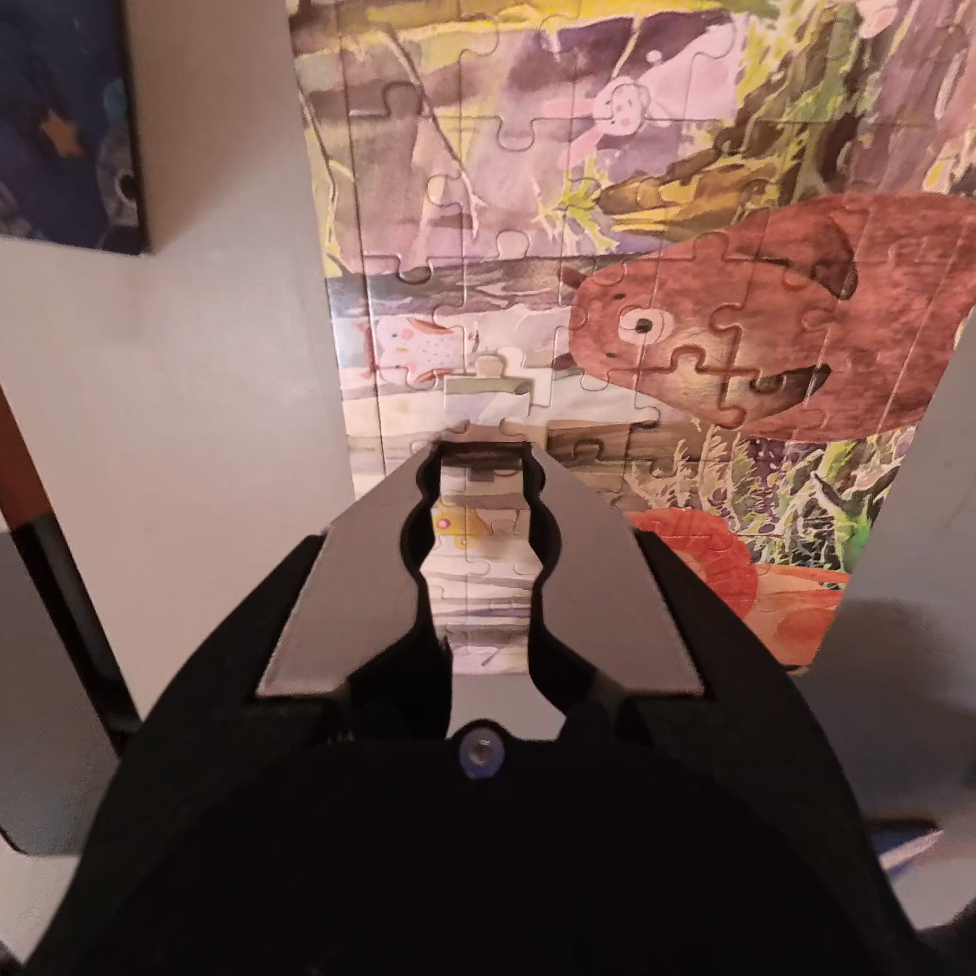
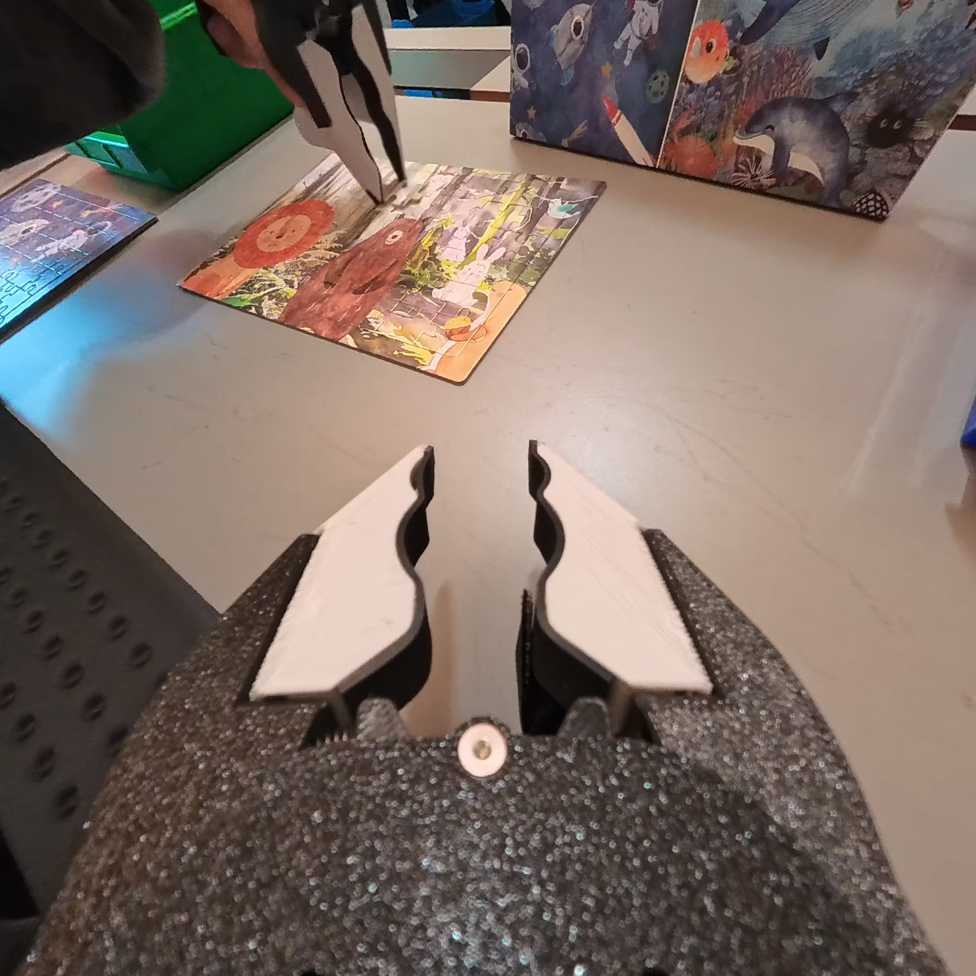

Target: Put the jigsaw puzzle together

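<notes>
Left wrist view: the left gripper [image 1: 483, 449] has its tips part-spread just near a raised pale piece [image 1: 488, 393] on the jigsaw puzzle [image 1: 607, 296]; grip unclear. Thin, light card, probably best pinched by edges.

Right wrist view: the right gripper [image 2: 480, 459] hangs released over the table [image 2: 686, 422], with the puzzle farther off.

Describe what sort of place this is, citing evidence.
Probably an indoor work or play table: a grey table holds an animal jigsaw puzzle, an illustrated box and a green crate behind.
</notes>
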`<act>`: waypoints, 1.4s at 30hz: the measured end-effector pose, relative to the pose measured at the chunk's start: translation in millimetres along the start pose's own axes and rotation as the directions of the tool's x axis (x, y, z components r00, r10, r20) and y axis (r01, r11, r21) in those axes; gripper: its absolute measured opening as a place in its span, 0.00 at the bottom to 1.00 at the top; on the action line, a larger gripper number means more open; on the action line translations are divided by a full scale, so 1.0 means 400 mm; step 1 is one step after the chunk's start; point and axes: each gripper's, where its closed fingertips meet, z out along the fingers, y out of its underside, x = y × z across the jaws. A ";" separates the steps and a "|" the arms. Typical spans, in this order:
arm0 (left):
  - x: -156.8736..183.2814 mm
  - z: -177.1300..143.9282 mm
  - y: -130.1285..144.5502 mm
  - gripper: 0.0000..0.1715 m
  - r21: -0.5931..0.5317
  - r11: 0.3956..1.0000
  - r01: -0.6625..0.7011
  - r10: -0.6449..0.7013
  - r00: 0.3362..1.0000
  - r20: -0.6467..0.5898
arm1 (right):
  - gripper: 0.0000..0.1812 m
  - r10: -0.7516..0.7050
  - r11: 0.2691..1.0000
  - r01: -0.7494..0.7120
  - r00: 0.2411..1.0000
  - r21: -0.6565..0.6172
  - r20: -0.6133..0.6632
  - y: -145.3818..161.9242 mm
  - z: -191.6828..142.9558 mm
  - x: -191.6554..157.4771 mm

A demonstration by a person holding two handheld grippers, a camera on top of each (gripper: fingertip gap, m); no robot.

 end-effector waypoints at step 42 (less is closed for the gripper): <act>0.028 0.008 -0.047 0.00 0.043 0.987 0.157 -0.160 0.986 0.056 | 0.19 -0.011 1.000 0.011 1.000 -0.004 0.001 0.001 0.001 -0.002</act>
